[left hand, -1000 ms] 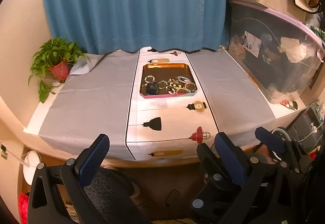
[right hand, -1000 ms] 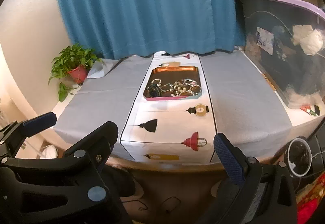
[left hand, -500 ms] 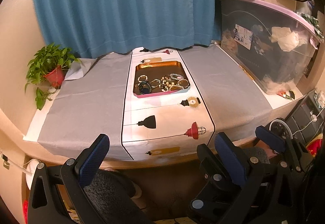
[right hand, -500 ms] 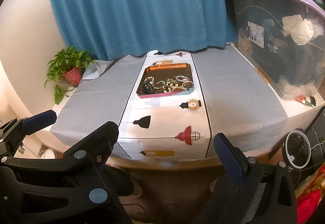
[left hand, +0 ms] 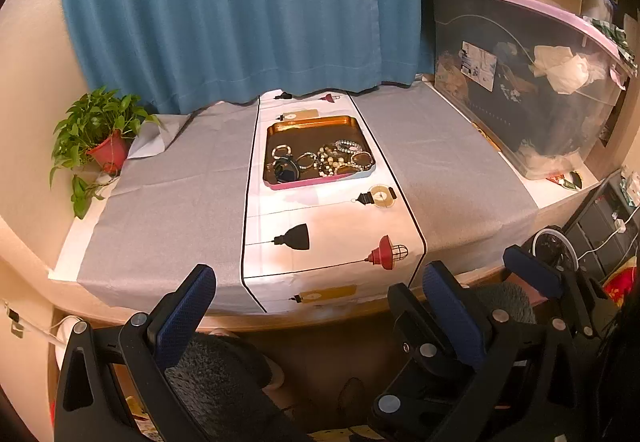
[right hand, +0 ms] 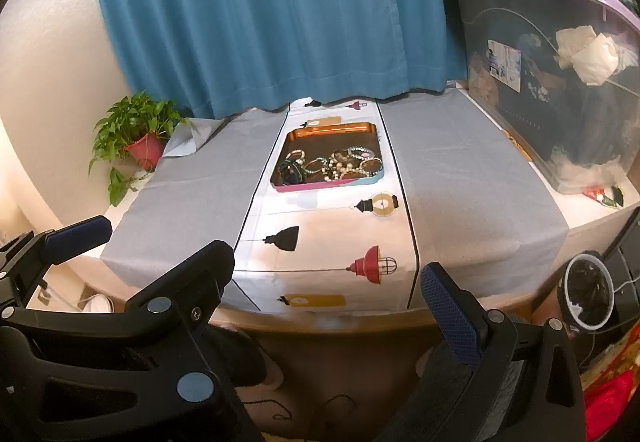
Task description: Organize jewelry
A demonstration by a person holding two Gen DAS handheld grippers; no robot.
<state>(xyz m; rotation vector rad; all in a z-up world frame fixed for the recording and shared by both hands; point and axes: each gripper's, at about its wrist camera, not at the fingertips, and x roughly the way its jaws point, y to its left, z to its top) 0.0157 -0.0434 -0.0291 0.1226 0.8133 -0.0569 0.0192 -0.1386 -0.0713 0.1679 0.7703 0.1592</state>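
You hold both grippers below and in front of the near edge of the table (left hand: pixel 168 209), well apart from the work. The left gripper (left hand: pixel 320 306) has its jaws wide open and holds nothing. The right gripper (right hand: pixel 332 282) is likewise open and unloaded. This looks like a standby pose: open jaws are ready to close on a first item.

The jewelry (left hand: pixel 324 159) lies in 1 tangled heap in the tray (left hand: pixel 312 120), crowded toward the tray's near and right side; the far part of the tray floor is bare. The tray sits on the white runner (left hand: pixel 332 217) at the middle of the table, toward the far side. Grey cloth (left hand: pixel 180 201) covers the table to the left and right of the runner, giving open surface for laying pieces out.

A plant (left hand: pixel 100 133) stands at the far left corner. A bin (left hand: pixel 532 97) stands along the right edge. Judged from this layout, no piece has yet been sorted. Beads and rings overlap, so expect neighbouring items to lift with the 1 you grip.
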